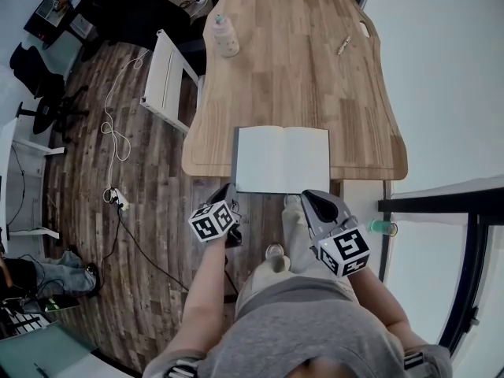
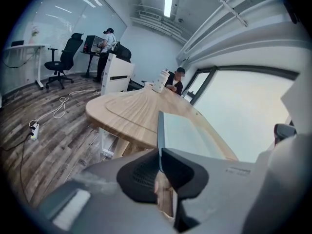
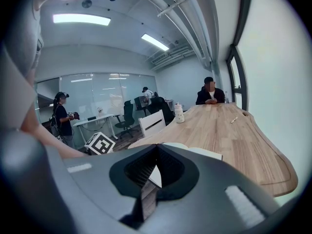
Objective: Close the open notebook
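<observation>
The notebook (image 1: 282, 159) lies fully open, folding not begun; left gripper (image 1: 230, 189) pinches its left cover, right gripper (image 1: 316, 198) sits shut, empty, beside its near edge.

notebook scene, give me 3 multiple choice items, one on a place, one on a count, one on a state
1. Where does the notebook lie? A on the floor; B at the near edge of the table; C at the table's far end.
2. How many bottles stand on the table? A three; B none; C one.
3. How is the left gripper? A shut on the notebook's left cover edge; B wide open; C out of view.
Key: B, the head view shows it lying open at the near edge; C, a single pale bottle stands far left; A, the left gripper view shows the pads pinching the dark cover.
</observation>
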The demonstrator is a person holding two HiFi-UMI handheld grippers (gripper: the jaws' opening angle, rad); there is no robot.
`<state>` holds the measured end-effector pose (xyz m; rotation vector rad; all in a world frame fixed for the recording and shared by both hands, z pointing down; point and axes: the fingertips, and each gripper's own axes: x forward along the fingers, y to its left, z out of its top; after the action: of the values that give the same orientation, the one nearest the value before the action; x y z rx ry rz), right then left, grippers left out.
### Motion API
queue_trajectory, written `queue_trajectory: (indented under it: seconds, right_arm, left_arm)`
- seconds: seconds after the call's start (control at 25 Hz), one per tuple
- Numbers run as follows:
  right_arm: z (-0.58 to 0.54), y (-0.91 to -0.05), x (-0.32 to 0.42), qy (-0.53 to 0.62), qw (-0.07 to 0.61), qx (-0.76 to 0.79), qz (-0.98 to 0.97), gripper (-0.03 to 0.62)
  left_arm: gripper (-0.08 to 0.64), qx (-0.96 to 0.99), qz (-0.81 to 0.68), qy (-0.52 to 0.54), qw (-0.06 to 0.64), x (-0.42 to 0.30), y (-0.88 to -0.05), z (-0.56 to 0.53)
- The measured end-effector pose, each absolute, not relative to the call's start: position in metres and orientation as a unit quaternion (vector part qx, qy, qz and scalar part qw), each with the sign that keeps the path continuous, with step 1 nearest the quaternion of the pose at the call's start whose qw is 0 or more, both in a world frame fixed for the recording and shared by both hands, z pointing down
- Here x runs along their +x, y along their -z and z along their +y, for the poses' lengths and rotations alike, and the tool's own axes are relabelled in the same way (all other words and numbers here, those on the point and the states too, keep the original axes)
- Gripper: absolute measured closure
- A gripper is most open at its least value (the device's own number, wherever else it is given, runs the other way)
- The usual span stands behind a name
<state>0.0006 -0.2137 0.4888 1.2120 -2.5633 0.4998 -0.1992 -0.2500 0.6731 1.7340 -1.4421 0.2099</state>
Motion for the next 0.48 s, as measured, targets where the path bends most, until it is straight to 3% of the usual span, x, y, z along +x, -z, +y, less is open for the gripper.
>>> queue_trajectory:
  seconds: [0.48]
  right_arm:
    - [-0.205,-0.476,0.000,-0.159,0.117,0.428,-0.882,0.591]
  left_arm:
    - [0.548,0.723,-0.565,-0.083,0.388,-0.190,-0.636,-0.251]
